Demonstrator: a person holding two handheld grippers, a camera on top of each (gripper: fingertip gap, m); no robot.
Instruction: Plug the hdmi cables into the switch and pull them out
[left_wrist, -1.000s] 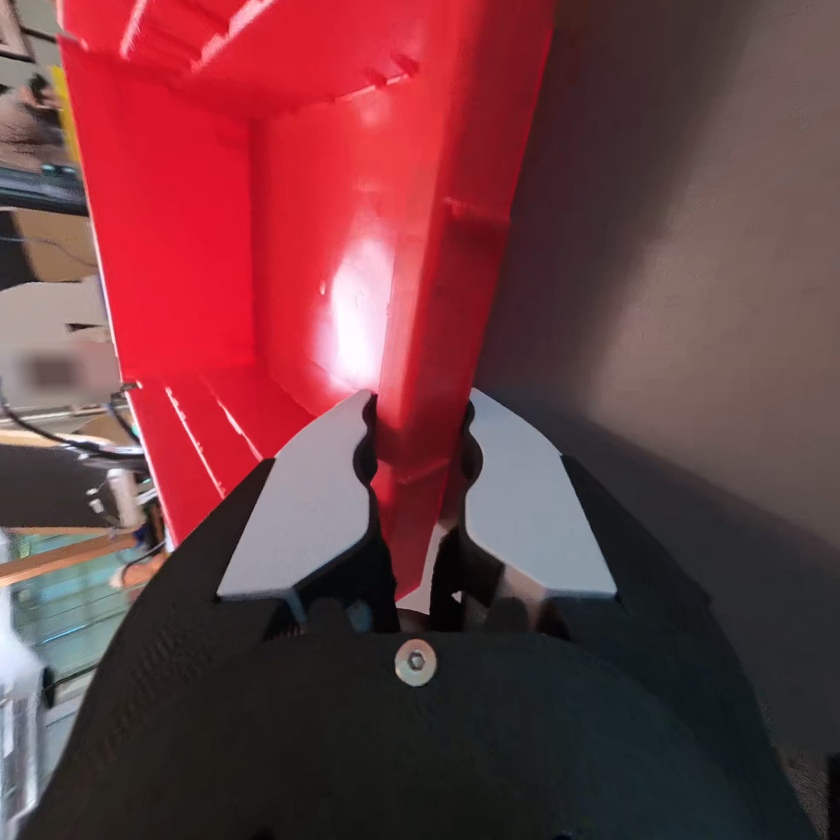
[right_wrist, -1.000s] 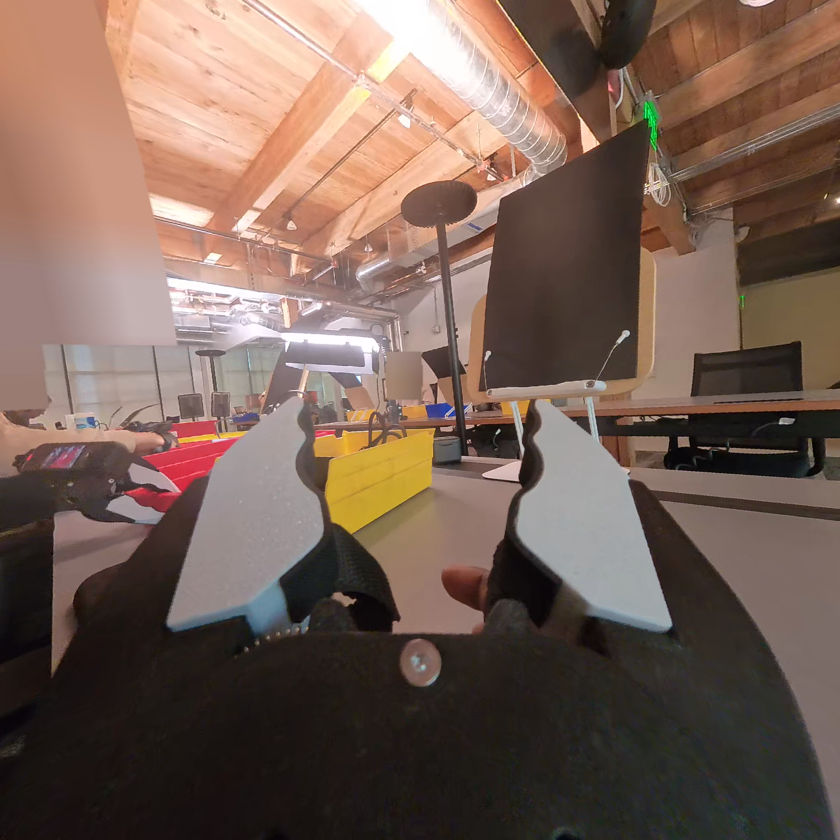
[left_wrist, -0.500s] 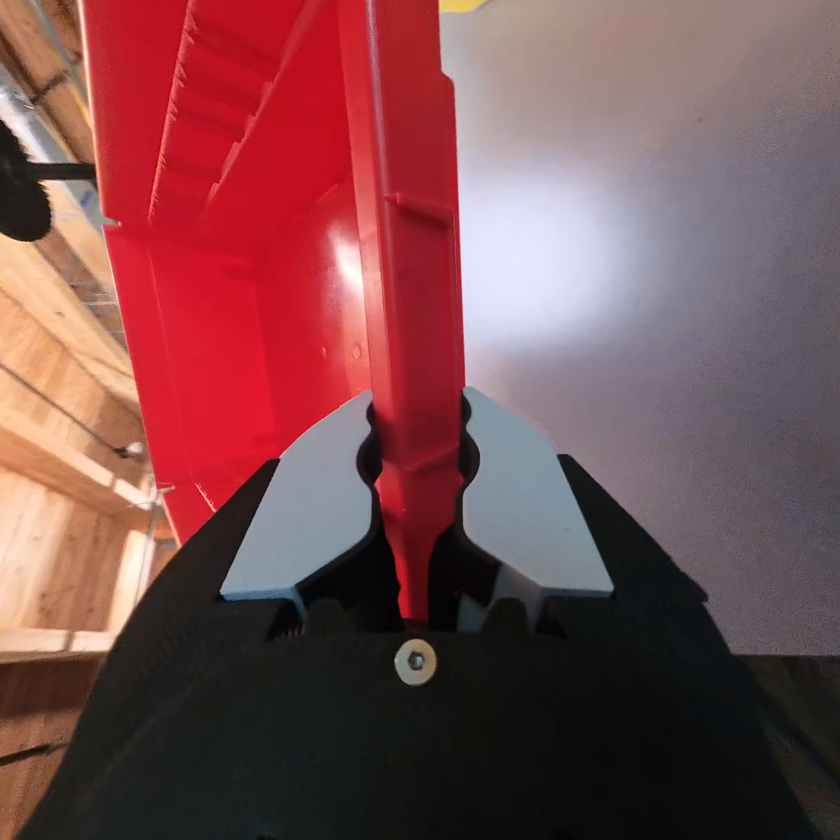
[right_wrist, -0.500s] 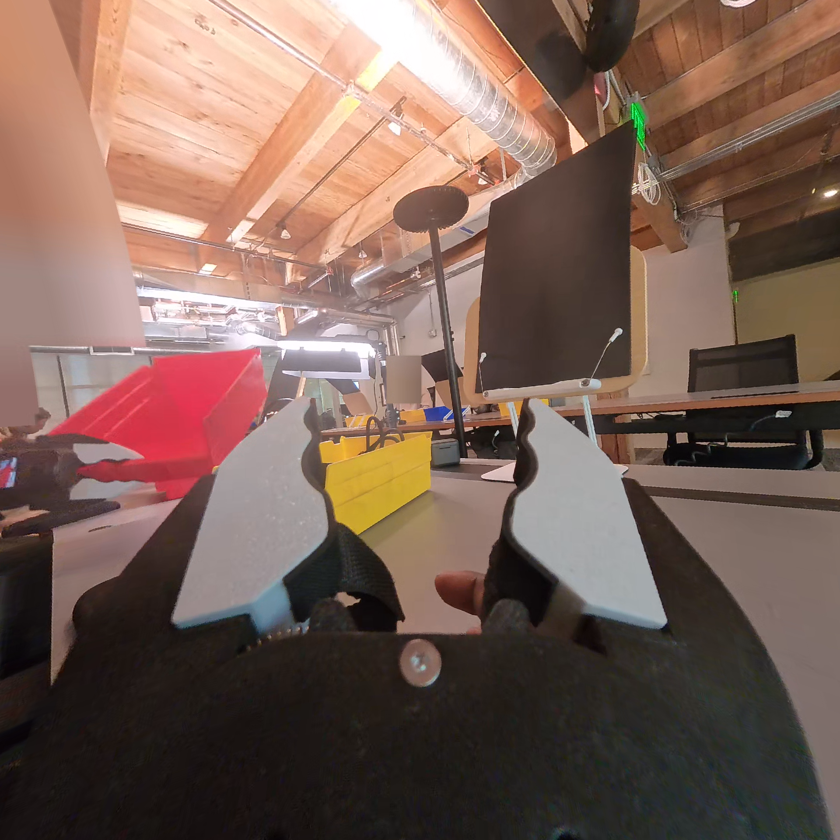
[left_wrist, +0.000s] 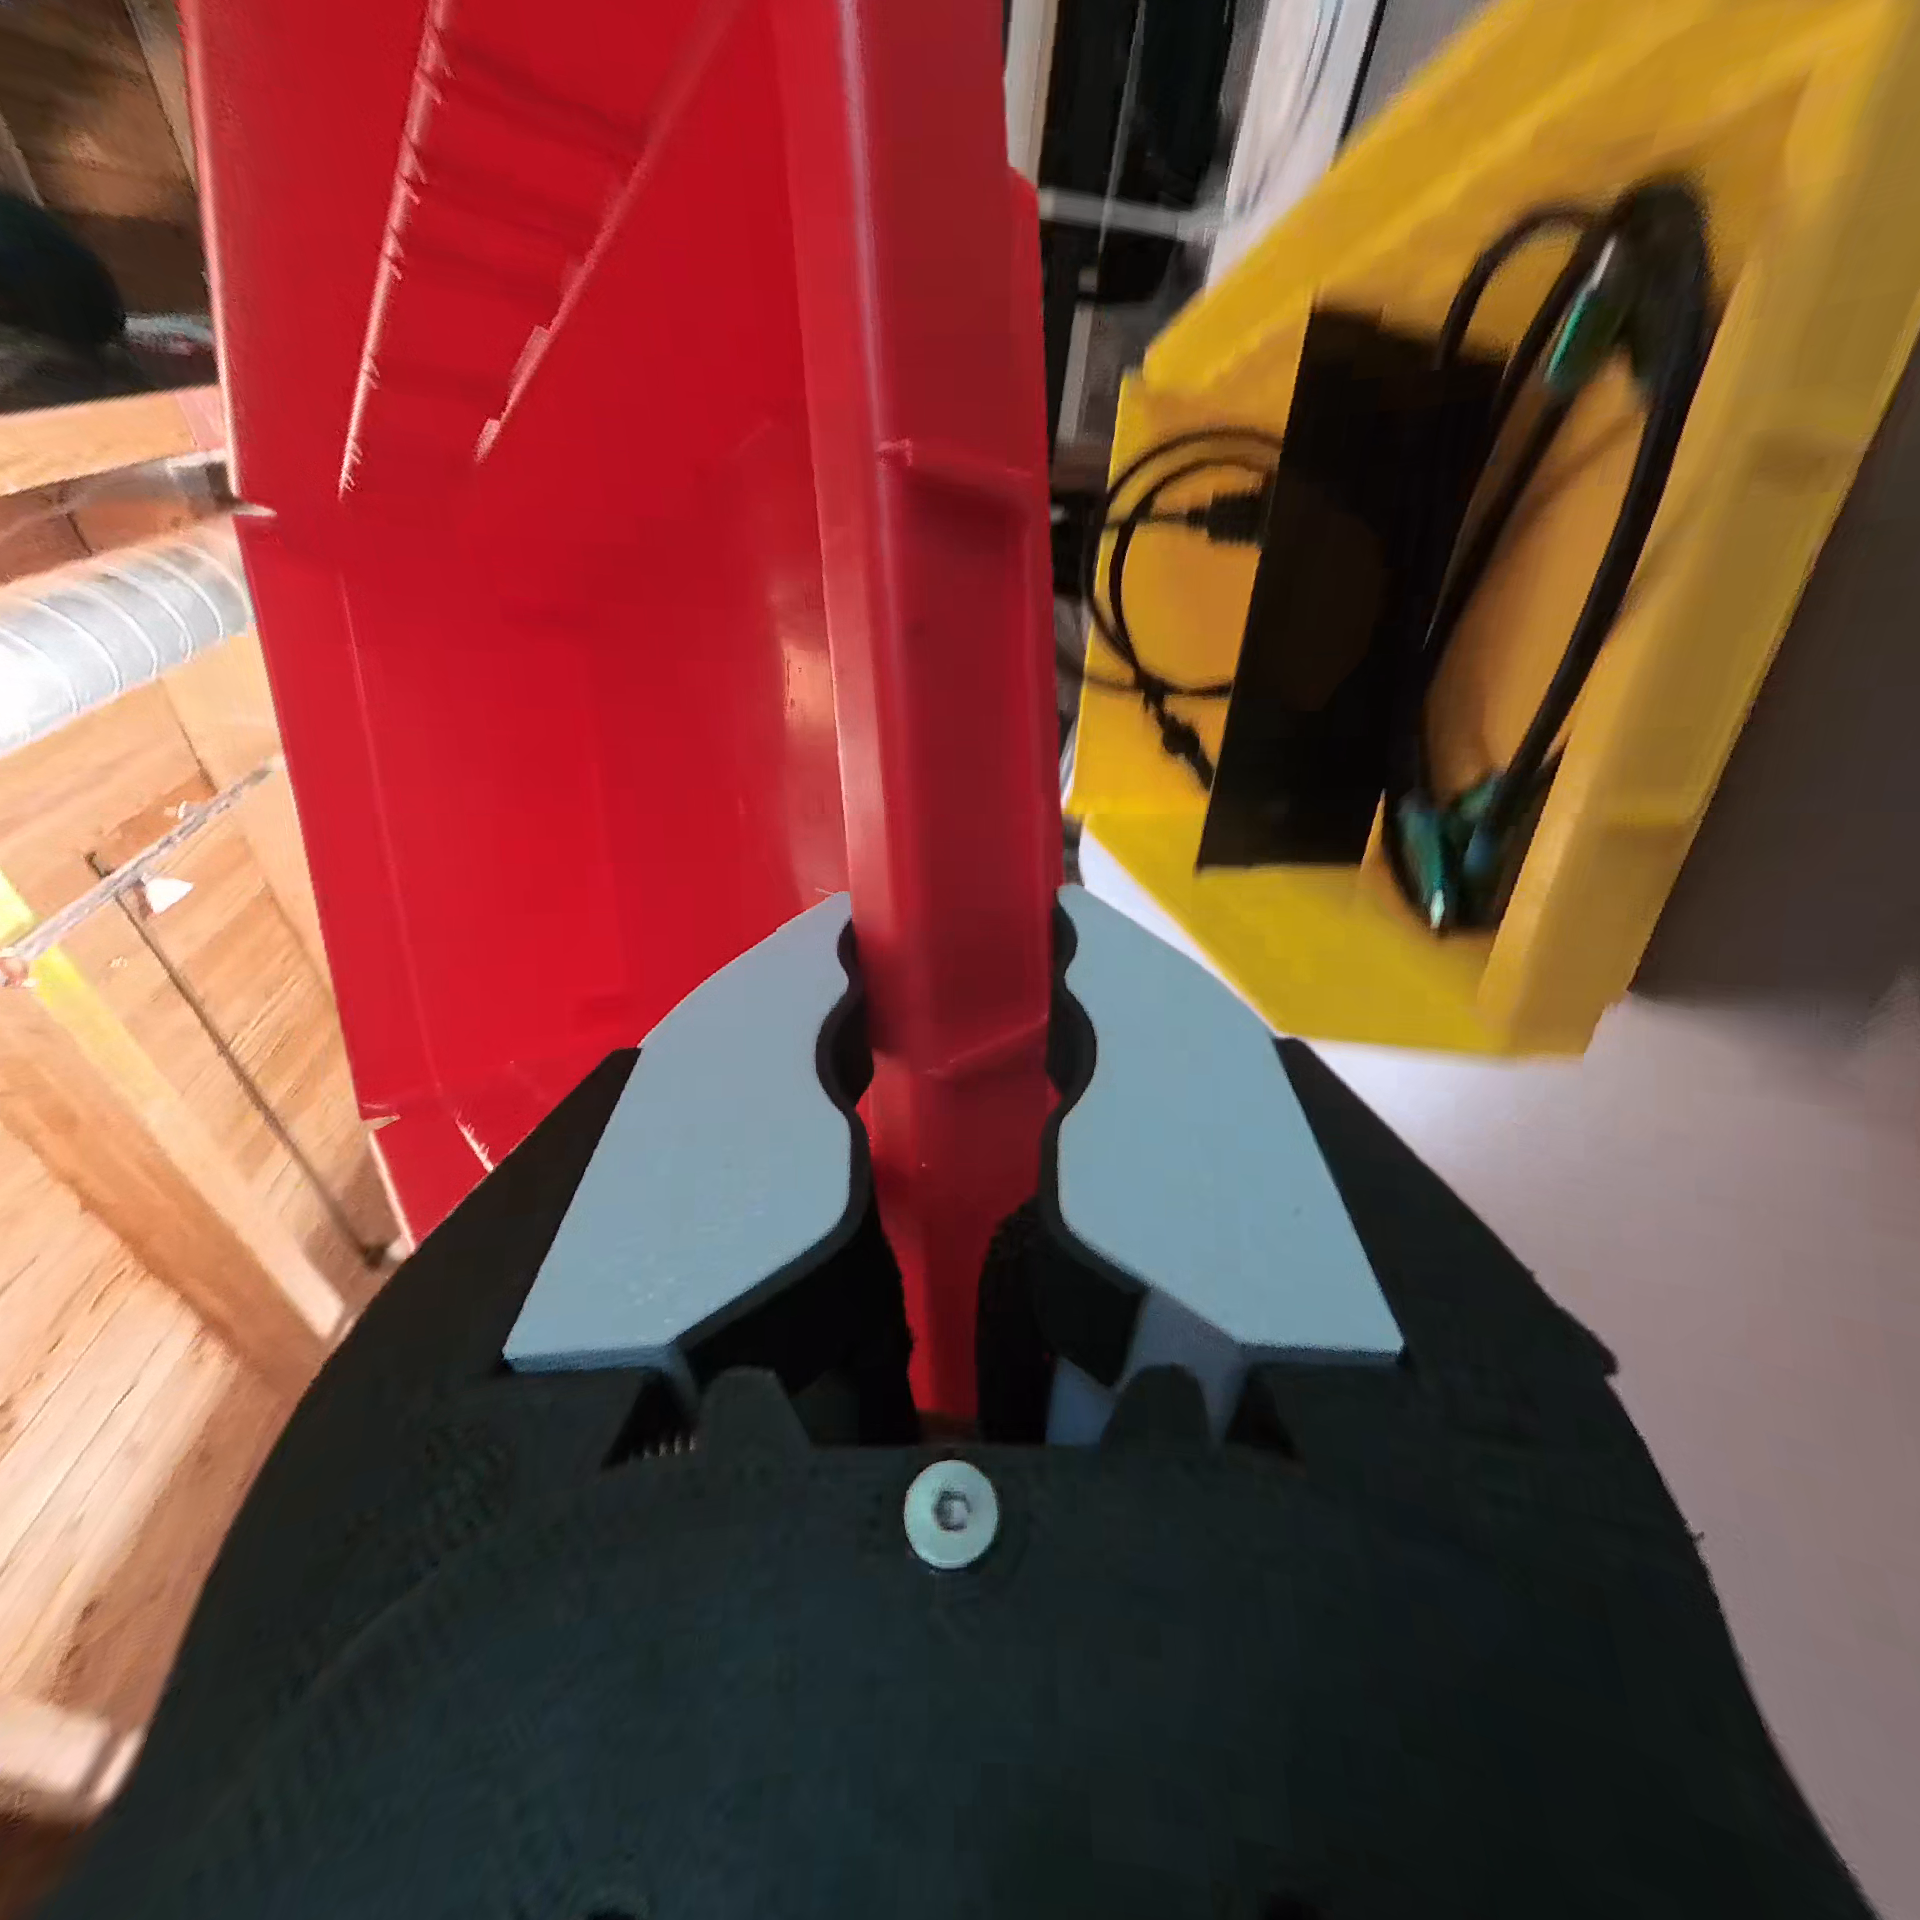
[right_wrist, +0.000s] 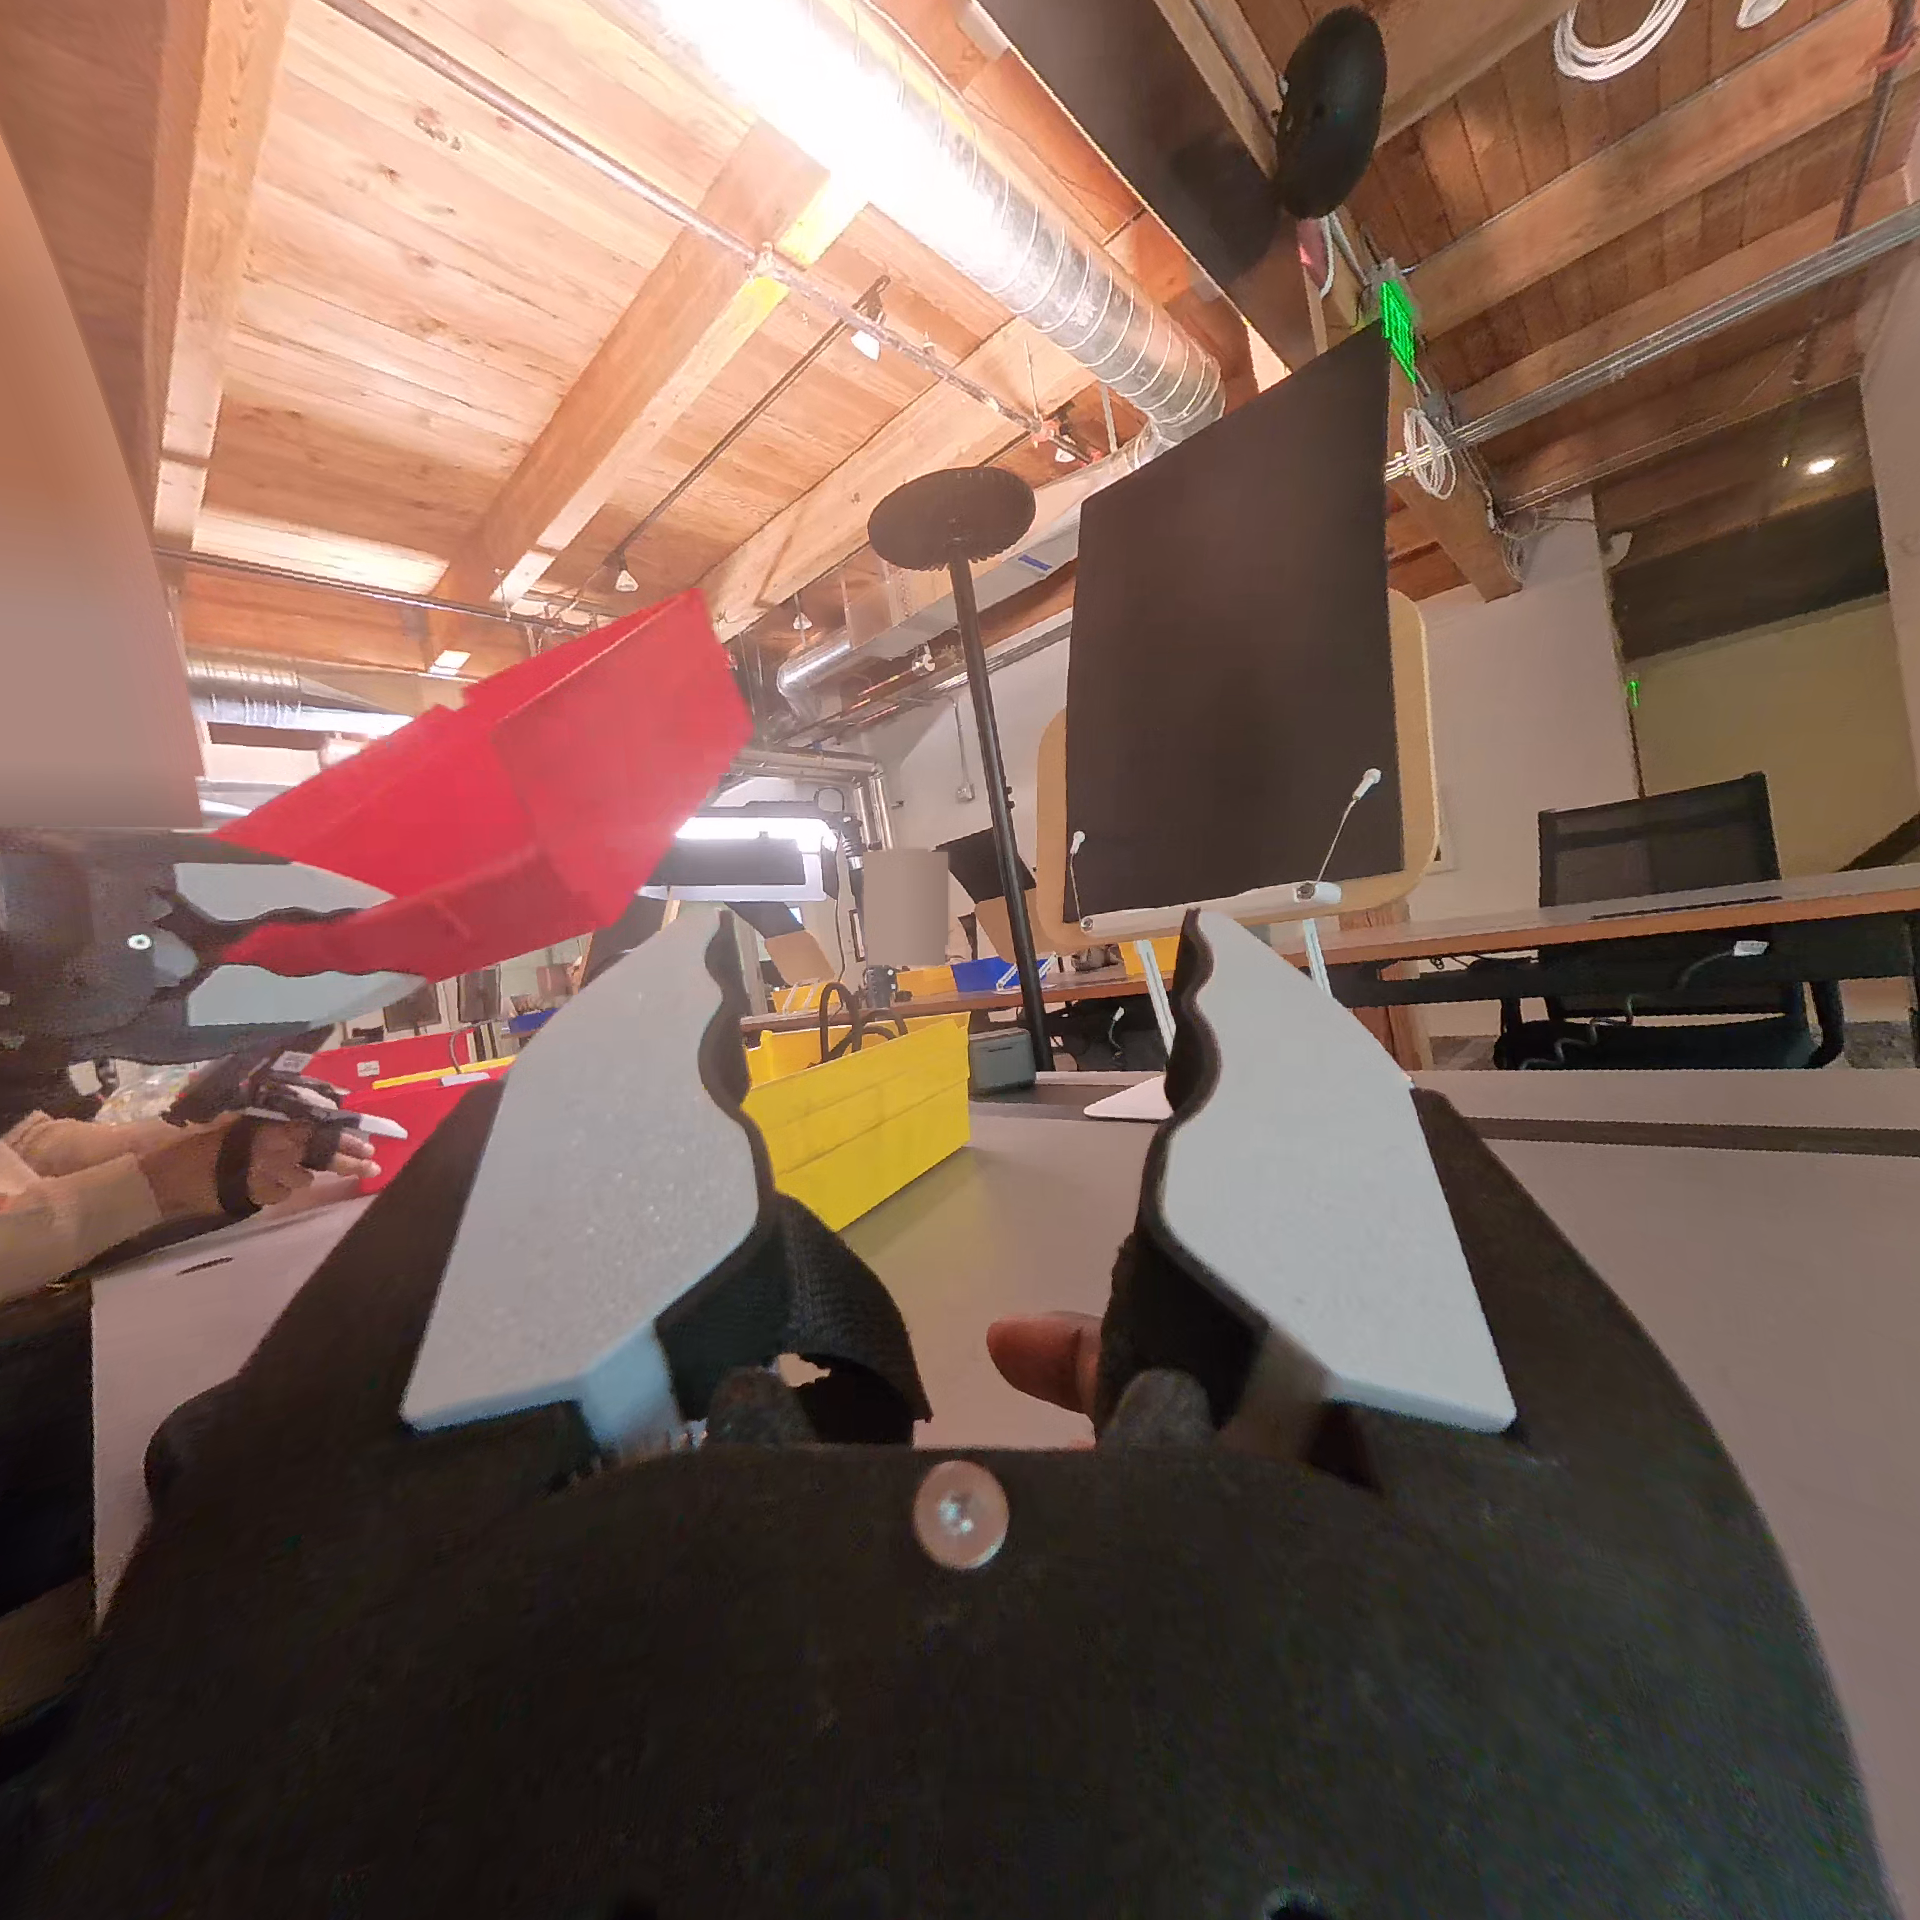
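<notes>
Left gripper (left_wrist: 954, 997) is clamped on the red bin's (left_wrist: 623, 520) wall, lifted; right gripper (right_wrist: 951, 1023) hangs wide and empty. HDMI cables (left_wrist: 1558, 468) sit in the yellow bin (left_wrist: 1351, 935), so park red clear of it first.

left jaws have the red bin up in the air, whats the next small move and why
Probably carry the red bin aside and set it on the grey table. The left gripper grips its wall, lifted and tilted, while the cables sit in the yellow bin.
</notes>
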